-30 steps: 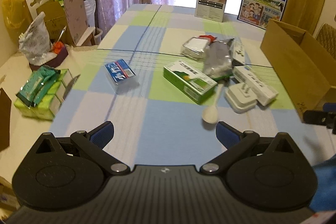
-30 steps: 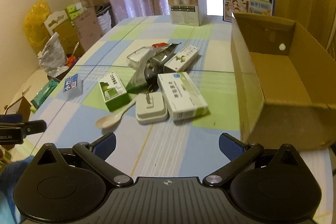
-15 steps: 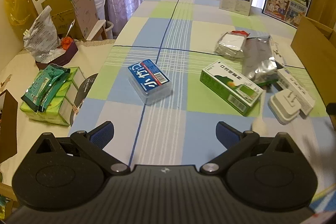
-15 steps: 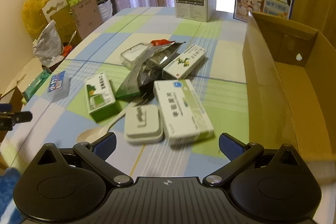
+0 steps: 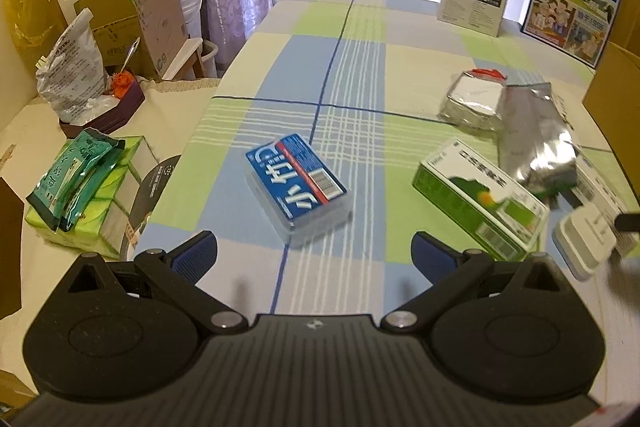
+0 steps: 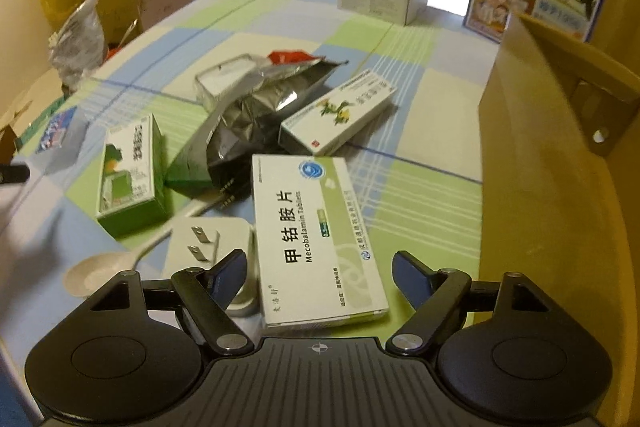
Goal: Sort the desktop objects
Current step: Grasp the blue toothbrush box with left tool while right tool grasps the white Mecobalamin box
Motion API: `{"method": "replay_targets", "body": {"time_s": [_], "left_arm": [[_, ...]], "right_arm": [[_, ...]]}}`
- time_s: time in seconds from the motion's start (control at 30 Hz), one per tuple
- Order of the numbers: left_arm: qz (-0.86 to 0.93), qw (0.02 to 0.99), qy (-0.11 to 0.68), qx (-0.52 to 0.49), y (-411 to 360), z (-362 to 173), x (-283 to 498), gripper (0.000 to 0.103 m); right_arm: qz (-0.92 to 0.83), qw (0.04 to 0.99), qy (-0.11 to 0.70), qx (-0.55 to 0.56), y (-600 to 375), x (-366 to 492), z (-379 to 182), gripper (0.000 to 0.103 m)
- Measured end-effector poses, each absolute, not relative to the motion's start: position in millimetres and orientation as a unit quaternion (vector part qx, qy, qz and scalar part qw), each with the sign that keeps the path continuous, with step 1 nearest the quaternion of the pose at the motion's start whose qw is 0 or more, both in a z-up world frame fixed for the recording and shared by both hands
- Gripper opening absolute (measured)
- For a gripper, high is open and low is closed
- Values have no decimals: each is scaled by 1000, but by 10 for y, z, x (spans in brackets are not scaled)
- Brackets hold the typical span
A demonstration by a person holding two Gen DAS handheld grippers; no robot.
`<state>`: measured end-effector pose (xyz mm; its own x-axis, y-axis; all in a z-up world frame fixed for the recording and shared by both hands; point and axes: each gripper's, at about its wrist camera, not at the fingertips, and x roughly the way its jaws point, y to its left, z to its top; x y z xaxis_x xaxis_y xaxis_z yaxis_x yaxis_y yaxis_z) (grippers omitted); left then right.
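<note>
The right gripper (image 6: 316, 277) is spread wide on both sides of the Mecobalamin tablet box (image 6: 316, 231), probably to pinch it and lift it into the cardboard box (image 6: 560, 187) just right of it. The left gripper (image 5: 314, 255), open too and empty, hovers near the blue card case (image 5: 298, 183), well left of that tablet box.

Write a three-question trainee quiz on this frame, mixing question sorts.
1. True or false: the right gripper is shut on the Mecobalamin box.
2. The blue-labelled clear box lies ahead of which gripper? A left B right
3. Fill in: the white spoon lies beside the white ____.

Key: 1 false, its jaws are open, either side of the box's near end; 2 A; 3 plug adapter.
</note>
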<state>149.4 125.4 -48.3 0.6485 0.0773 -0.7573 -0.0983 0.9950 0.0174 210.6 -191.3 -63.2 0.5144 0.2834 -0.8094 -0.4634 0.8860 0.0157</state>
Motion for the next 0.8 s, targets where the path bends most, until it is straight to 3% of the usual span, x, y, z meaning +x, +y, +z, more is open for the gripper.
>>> {"method": "replay_targets", "body": {"time_s": [0.43,0.53,0.67,0.8], "left_arm": [[77,906,415,-35,1429,-689,1978,100],[83,902,422,-28,1429,-758,2092,90],[75,901,427,-14,1384,-811,2132,64],[48,900,433,5,1287,-793,1989,57]], "right_arm": [[220,870,437,-71,-1935,2260,-714,70],[221,870,433,-86,-1901,2246,-720,70],[219,871,430,-95,-1891,2222,-734,69],[210,869,439,-87,-1921,2140,-717,69]]}}
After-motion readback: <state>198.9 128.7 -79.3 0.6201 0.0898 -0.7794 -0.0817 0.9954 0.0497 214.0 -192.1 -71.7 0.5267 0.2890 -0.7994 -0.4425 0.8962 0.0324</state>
